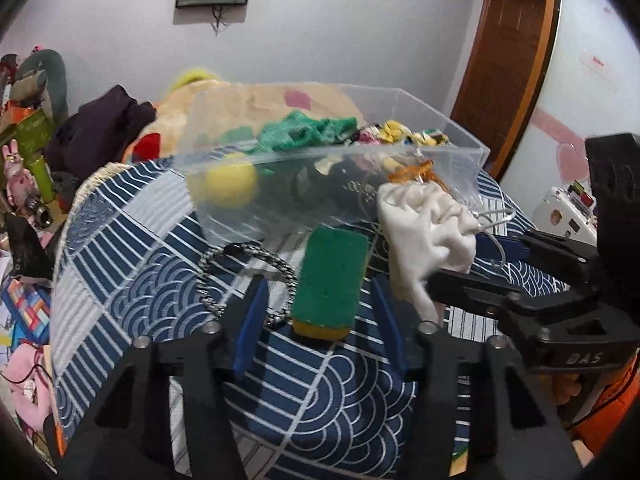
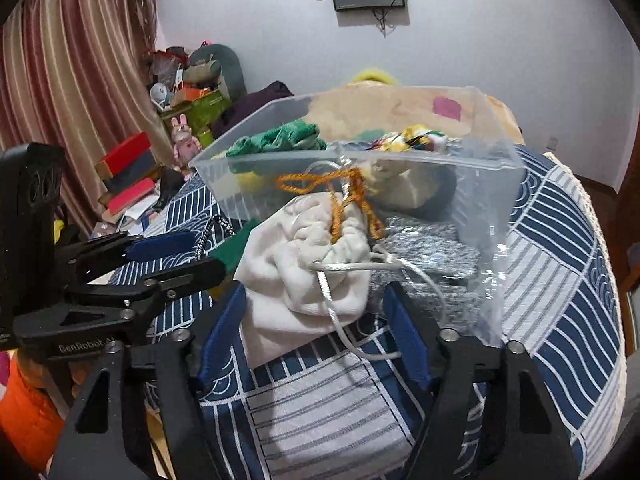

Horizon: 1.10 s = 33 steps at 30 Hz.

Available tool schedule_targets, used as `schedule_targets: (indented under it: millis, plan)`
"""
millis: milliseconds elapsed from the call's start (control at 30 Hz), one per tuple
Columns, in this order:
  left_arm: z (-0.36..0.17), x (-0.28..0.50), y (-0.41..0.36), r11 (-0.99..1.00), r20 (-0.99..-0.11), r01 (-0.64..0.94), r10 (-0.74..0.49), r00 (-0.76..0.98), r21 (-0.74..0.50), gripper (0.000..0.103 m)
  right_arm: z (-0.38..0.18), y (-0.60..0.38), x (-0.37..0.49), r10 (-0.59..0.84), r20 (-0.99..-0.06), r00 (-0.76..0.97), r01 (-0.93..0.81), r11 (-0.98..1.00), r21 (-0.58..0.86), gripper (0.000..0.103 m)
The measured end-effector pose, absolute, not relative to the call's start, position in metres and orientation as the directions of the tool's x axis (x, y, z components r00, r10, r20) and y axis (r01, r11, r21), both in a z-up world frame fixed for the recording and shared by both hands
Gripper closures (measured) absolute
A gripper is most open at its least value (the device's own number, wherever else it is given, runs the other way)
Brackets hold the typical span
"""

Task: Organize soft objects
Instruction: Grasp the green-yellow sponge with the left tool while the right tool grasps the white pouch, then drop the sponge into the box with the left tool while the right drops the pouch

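Observation:
A green and yellow sponge lies on the blue patterned tablecloth between the open fingers of my left gripper. A white drawstring pouch with orange and silver cords lies between the open fingers of my right gripper; it also shows in the left wrist view. Behind both stands a clear plastic bin holding a green cloth, a yellow ball and small colourful items. A black-and-white braided cord lies left of the sponge.
A grey knitted cloth and a clear plastic bag lie right of the pouch. A large plush toy sits behind the bin. Clutter and boxes fill the floor at the left. A wooden door frame stands at the right.

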State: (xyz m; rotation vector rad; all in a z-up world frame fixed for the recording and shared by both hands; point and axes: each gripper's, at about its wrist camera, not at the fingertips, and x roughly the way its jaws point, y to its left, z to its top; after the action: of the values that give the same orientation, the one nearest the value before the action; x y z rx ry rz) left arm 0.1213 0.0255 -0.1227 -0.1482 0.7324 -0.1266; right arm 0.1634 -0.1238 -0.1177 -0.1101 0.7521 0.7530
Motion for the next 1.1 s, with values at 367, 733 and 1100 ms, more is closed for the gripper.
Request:
schedule_targets:
  millis: [367, 733, 1100]
  plan:
    - [-0.134, 0.127, 0.022, 0.975, -0.664, 0.059, -0.188, 0.724, -0.212, 0.070, -0.121, -0.131, 0.159, 0.584, -0.645, 0.492, -0.657, 0.736, 0.164, 0.084]
    - [-0.102, 0.097, 0.027, 0.973, -0.581, 0.060, -0.182, 0.793, -0.224, 0.070, -0.087, -0.154, 0.140, 0.603, -0.557, 0.571, -0.648, 0.748, 0.146, 0.084]
    - [-0.056, 0.100, 0.046, 0.978, -0.491, 0.039, -0.136, 0.860, -0.203, 0.070, -0.047, -0.160, 0.148, 0.589, -0.461, 0.664, -0.625, 0.775, 0.091, 0.084]
